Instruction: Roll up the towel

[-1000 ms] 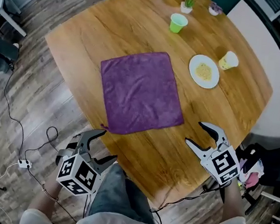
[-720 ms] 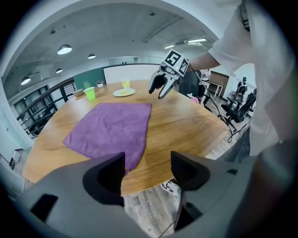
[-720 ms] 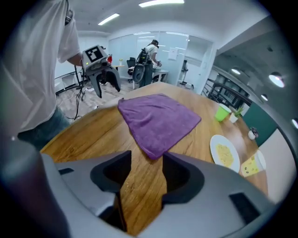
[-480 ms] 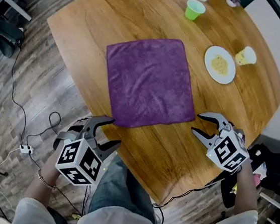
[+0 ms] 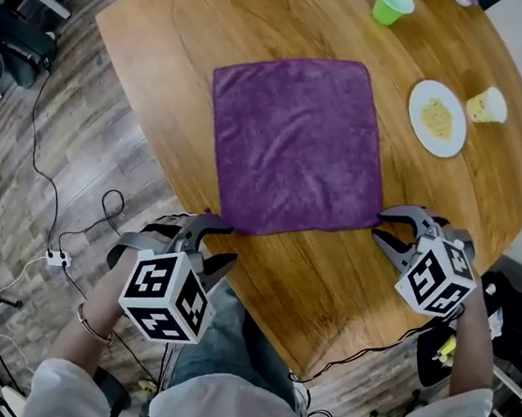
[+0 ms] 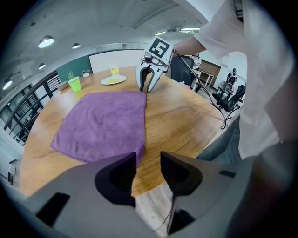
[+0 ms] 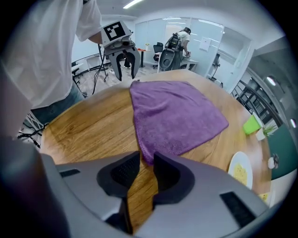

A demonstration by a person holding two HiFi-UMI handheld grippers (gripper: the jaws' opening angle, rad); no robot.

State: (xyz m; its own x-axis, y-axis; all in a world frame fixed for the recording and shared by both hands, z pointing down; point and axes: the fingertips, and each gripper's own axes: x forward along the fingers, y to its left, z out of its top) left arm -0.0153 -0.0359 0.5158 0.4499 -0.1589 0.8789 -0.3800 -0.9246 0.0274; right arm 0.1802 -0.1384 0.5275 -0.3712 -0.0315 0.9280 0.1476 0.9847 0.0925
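Lying flat on the counter (image 5: 169,31), the purple towel (image 5: 297,141) has the left gripper (image 5: 224,244) and the right gripper (image 5: 382,225) at its near corners. In the left gripper view the jaws have just been closing and stand apart, empty, beside one corner. In the right gripper view the jaws, also closing, are nearly together around the other corner and do not yet pinch it.

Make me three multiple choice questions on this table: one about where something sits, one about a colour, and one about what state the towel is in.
1. In the head view, where does the plate lie from the towel?
A. to its right
B. to its left
C. on top of it

2. What colour is the towel?
A. green
B. purple
C. white

3. The towel is:
A. fully rolled
B. half rolled
C. spread flat

Answers:
1 A: the plate sits on the table right of the towel, apart from it.
2 B: it shows purple in every view.
3 C: it lies open on the wood, with no roll started.
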